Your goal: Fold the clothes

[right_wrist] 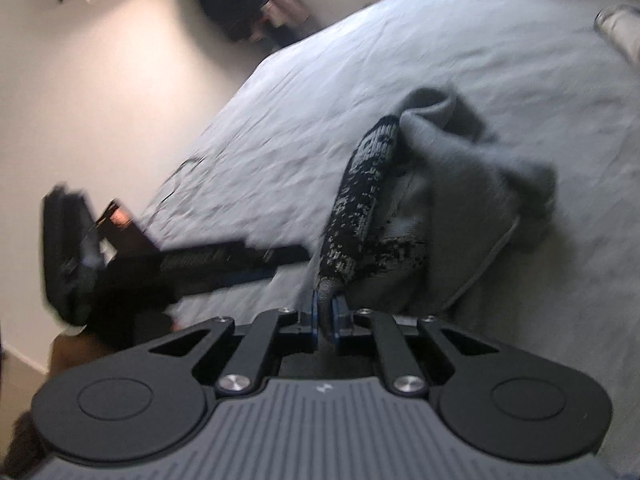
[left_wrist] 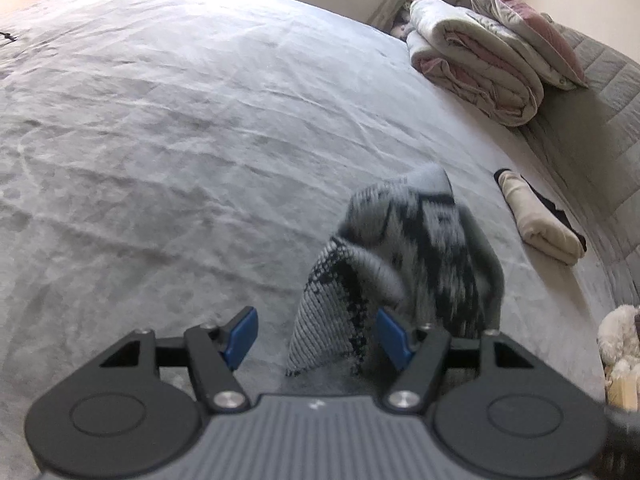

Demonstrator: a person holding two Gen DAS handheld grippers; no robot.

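Observation:
A grey knitted sweater with a black pattern [left_wrist: 416, 256] hangs bunched above the pale grey bed sheet [left_wrist: 160, 140]. My left gripper [left_wrist: 316, 336] is open, its blue pads wide apart, and the sweater's lower edge hangs between them without being pinched. In the right wrist view my right gripper [right_wrist: 325, 314] is shut on a fold of the same sweater [right_wrist: 440, 184], which trails away over the sheet [right_wrist: 440, 52]. The left gripper [right_wrist: 120, 252] appears there as a blurred black shape at the left.
A folded quilt [left_wrist: 476, 64] and a pink pillow [left_wrist: 524, 28] lie at the far right of the bed. A folded beige garment [left_wrist: 540, 216] rests near the right edge. A fluffy toy [left_wrist: 620, 336] sits at the right. The floor [right_wrist: 112, 80] lies beyond the bed's left side.

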